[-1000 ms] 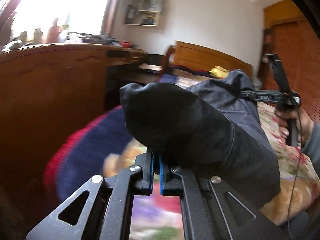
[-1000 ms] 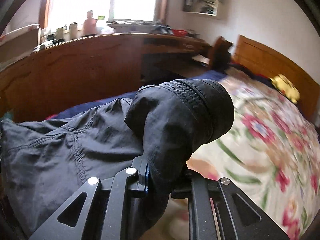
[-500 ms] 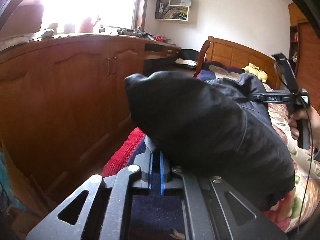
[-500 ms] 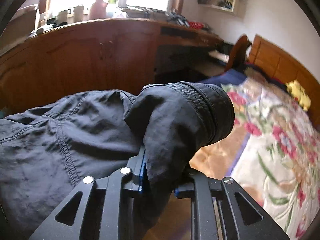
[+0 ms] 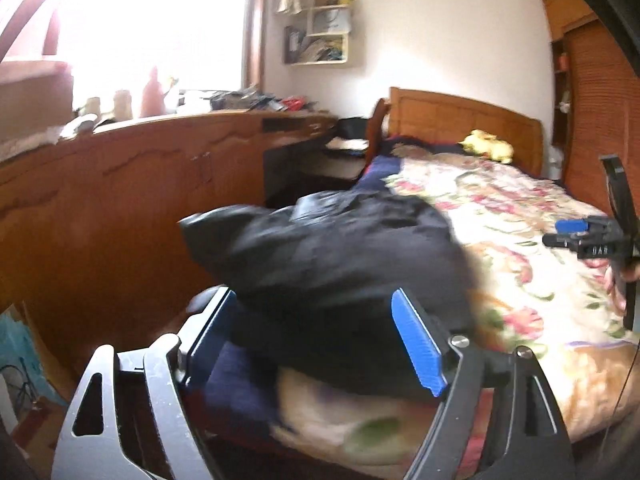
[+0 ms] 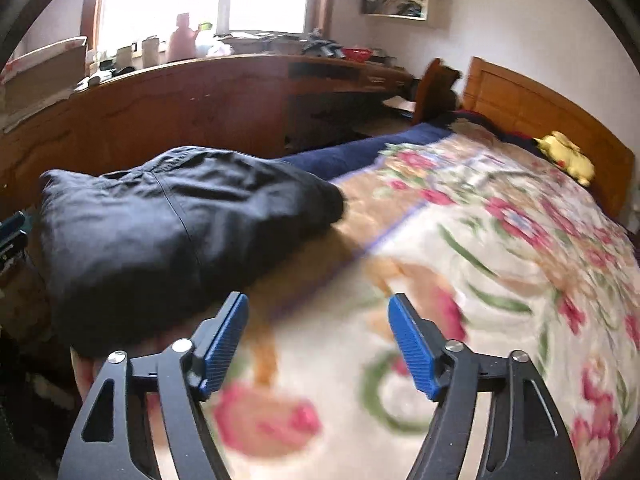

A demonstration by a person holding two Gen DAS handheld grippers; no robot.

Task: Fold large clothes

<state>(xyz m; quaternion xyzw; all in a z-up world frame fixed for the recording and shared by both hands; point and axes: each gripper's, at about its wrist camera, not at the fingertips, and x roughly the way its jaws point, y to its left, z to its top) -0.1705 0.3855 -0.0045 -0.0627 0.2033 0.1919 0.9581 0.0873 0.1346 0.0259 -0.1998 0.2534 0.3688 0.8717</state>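
Here the dark navy folded cloth garment (image 6: 172,232) lies as a bundle on the floral-patterned bedspread (image 6: 500,264), at the bed's near corner on the side that faces the long brown wooden desk (image 6: 192,108). The garment rests on the bedspread and is free of both tools.

The left gripper (image 5: 320,340) has its blue-padded fingers (image 5: 416,344) spread wide. In the left wrist view the garment (image 5: 340,264) sits just beyond the fingers and partly between them; contact between pads and cloth cannot be determined because of motion blur.

The right gripper (image 6: 320,340) also has its blue-padded fingers (image 6: 412,344) spread wide, with nothing held. It hovers over the bedspread, with the garment to the left of its left finger. The same gripper (image 5: 576,236) appears at the right edge of the left wrist view, above the bedspread (image 5: 520,248) and well apart from the garment.

A small yellow plush toy (image 6: 566,156) lies on the bedspread near the brown wooden headboard (image 6: 532,108), far from the garment.
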